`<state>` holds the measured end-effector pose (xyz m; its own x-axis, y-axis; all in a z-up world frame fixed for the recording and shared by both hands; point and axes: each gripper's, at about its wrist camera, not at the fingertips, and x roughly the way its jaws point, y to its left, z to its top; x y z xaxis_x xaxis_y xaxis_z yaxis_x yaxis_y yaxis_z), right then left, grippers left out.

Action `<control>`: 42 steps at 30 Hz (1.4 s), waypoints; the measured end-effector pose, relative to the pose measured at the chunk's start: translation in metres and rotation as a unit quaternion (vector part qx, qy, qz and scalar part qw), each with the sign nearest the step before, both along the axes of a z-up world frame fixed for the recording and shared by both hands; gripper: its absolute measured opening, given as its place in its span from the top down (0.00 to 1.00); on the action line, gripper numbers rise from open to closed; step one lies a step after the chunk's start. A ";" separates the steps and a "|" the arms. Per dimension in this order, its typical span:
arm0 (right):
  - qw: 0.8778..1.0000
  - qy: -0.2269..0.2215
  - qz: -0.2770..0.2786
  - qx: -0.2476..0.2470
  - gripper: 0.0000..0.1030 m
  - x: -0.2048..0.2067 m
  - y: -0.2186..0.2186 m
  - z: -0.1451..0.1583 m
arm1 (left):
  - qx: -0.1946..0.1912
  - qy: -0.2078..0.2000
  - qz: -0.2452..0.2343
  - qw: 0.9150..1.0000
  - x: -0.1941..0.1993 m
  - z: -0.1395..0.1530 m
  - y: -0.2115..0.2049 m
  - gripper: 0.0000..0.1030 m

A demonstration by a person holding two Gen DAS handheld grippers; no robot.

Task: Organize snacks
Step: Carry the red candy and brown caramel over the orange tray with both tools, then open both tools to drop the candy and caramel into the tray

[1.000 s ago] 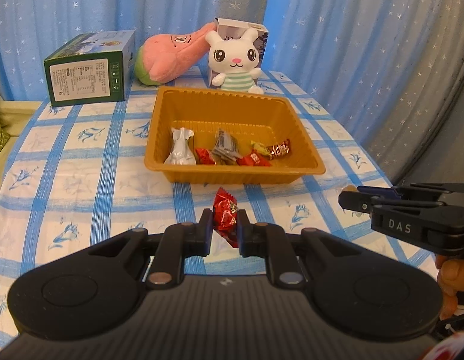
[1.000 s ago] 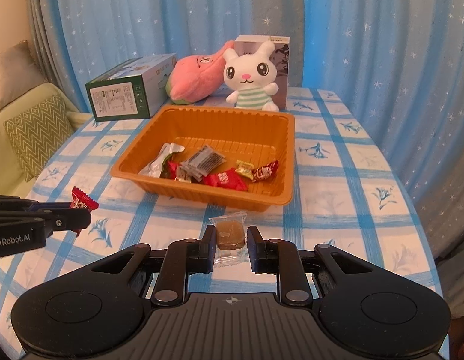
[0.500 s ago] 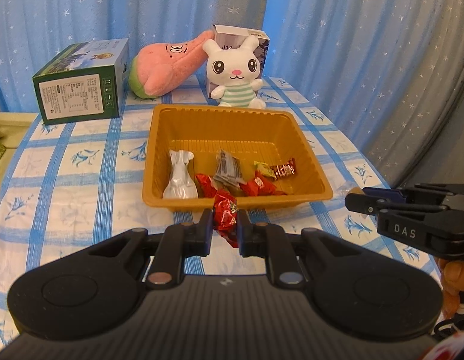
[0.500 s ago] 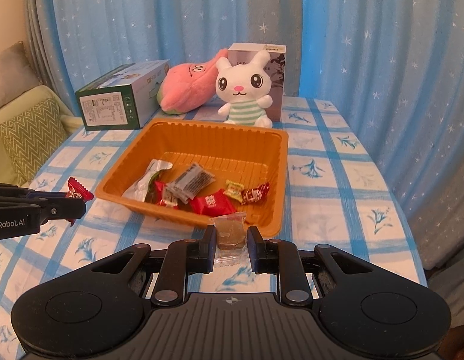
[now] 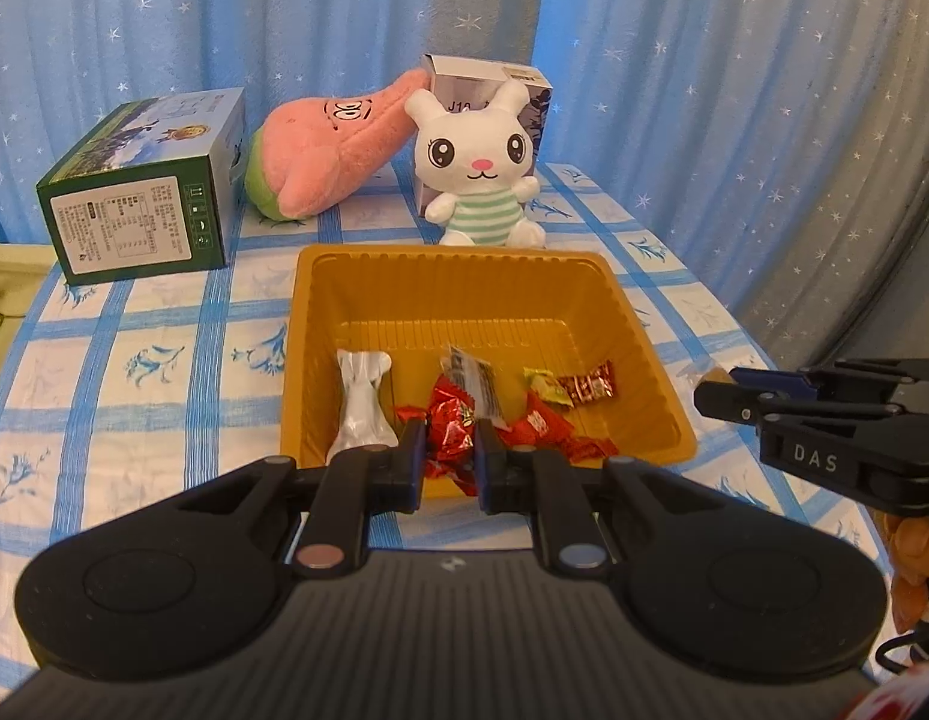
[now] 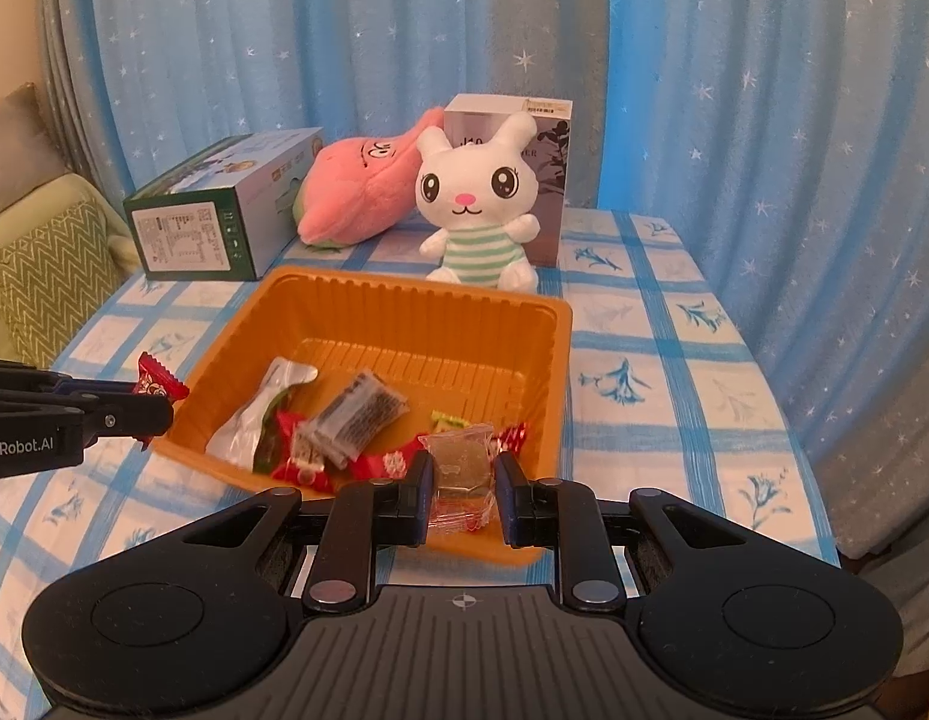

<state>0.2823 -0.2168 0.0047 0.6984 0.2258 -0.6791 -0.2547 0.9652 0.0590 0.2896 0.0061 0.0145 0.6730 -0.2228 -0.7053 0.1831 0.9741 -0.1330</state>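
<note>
A red candy [image 5: 449, 433] is pinched in the left gripper [image 5: 449, 461] at the near rim of the orange tray [image 5: 320, 324]. A clear-wrapped brown sweet [image 6: 461, 468] is clamped in the right gripper [image 6: 462, 495], apparently just above the tray's near edge. More wrapped snacks [image 6: 356, 414] lie inside the tray.

Colours we see on the table

We see an orange tray [image 6: 368, 306] on a blue-and-white checked tablecloth [image 6: 662, 360], a red candy [image 5: 449, 429], a white rabbit [image 6: 476, 192] in green stripes, a pink plush [image 6: 362, 192], a green box [image 5: 134, 222], and star-speckled blue curtains [image 6: 344, 30].
</note>
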 end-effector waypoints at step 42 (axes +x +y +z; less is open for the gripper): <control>0.995 0.056 -0.037 0.078 0.78 0.095 -0.004 -0.020 | 0.004 0.032 0.025 0.999 0.093 -0.042 0.016 0.48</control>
